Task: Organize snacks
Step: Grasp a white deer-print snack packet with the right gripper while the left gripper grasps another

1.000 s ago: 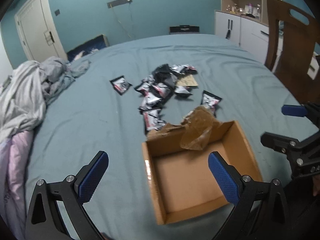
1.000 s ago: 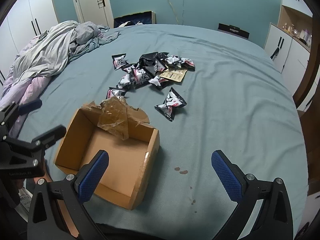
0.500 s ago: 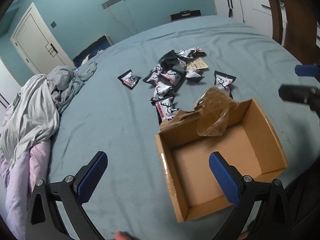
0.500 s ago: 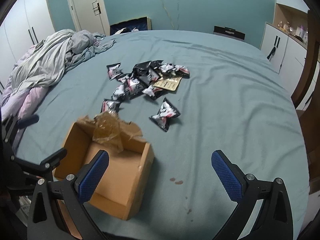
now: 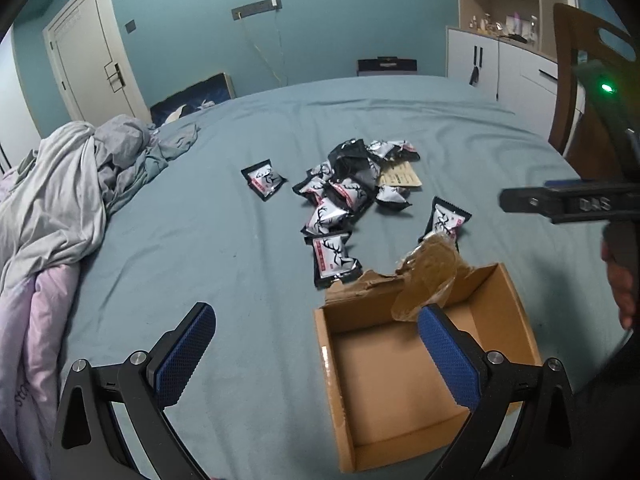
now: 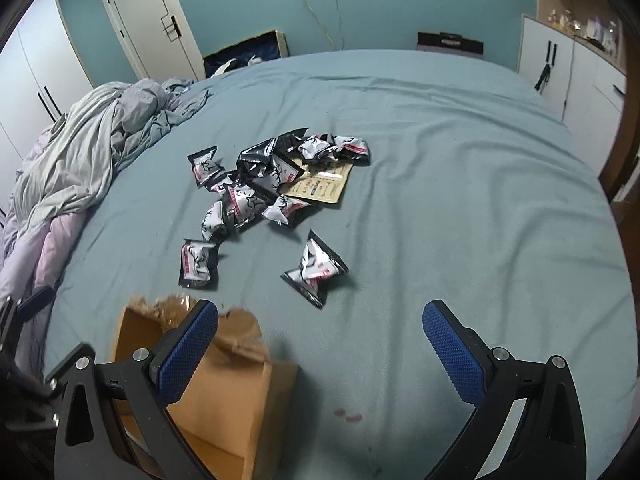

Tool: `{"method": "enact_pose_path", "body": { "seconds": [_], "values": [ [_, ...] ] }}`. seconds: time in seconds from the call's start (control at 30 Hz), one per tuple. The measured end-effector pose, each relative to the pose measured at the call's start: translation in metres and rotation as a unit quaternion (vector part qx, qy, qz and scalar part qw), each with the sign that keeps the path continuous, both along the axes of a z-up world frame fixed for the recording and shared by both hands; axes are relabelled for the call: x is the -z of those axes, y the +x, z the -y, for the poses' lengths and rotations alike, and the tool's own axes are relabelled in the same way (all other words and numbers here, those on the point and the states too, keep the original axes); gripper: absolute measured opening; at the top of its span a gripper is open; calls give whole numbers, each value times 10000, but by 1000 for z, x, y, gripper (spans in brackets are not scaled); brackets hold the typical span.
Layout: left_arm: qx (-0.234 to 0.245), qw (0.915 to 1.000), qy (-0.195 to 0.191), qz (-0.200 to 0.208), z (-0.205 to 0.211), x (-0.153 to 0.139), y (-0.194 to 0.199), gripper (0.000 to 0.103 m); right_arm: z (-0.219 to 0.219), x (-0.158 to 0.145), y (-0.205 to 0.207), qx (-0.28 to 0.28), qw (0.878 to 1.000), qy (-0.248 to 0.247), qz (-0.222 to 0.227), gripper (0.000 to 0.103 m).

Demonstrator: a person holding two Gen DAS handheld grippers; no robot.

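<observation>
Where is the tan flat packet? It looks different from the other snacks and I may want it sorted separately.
The tan flat packet lies on the bed at the pile's far right edge, partly under the black-and-silver snack packs; the left wrist view shows it there too.

Item count on the bed (image 5: 224, 248)

1 open cardboard box (image 5: 424, 364), nothing inside. 1 tan flat sachet (image 6: 320, 188). Black-and-silver snack packets (image 6: 240, 204): 3 lie apart from the pile — one (image 5: 264, 178) far side, one (image 6: 198, 262) by the box, one (image 6: 316, 268) by itself; the pile overlaps, roughly 8 more, exact count unclear. 1 heap of crumpled bedding (image 5: 60, 200). 2 red spots (image 6: 348, 415) on the sheet.
</observation>
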State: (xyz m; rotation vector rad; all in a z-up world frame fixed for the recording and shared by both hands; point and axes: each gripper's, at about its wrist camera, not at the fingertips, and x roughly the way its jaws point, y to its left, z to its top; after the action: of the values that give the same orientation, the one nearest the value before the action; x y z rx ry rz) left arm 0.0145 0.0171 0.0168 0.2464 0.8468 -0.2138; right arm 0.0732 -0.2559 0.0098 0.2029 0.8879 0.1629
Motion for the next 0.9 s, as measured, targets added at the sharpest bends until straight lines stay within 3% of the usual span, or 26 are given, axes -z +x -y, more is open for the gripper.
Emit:
{"method": "enact_pose_path", "body": {
  "seconds": [0.2, 0.33, 0.5, 0.57, 0.63, 0.7, 0.9],
  "values": [
    [-64, 9993, -148, -325, -7, 11, 15, 103, -16, 27, 57, -291, 9978, -251, -547, 100],
    [-188, 9989, -125, -402, -11, 16, 26, 103, -23, 59, 98, -462, 9920, -82, -1170, 82],
    [-287, 9980, -254, -506, -14, 18, 37, 103, -23, 83, 125, -483, 9882, -105, -1449, 76],
    [-296, 9978, -289, -526, -15, 20, 40, 103, -28, 92, 131, -523, 9867, -100, -1535, 64],
    [-307, 9975, -317, -553, -16, 22, 44, 103, -33, 96, 136, -600, 9867, -309, -1477, 56],
    [-322, 9969, -386, -603, -17, 23, 50, 103, -33, 91, 136, -686, 9871, -391, -1396, 39],
    [-281, 9910, -866, -984, -16, 26, 96, 103, -24, 66, 128, -536, 9940, -73, -955, 38]
  ]
}}
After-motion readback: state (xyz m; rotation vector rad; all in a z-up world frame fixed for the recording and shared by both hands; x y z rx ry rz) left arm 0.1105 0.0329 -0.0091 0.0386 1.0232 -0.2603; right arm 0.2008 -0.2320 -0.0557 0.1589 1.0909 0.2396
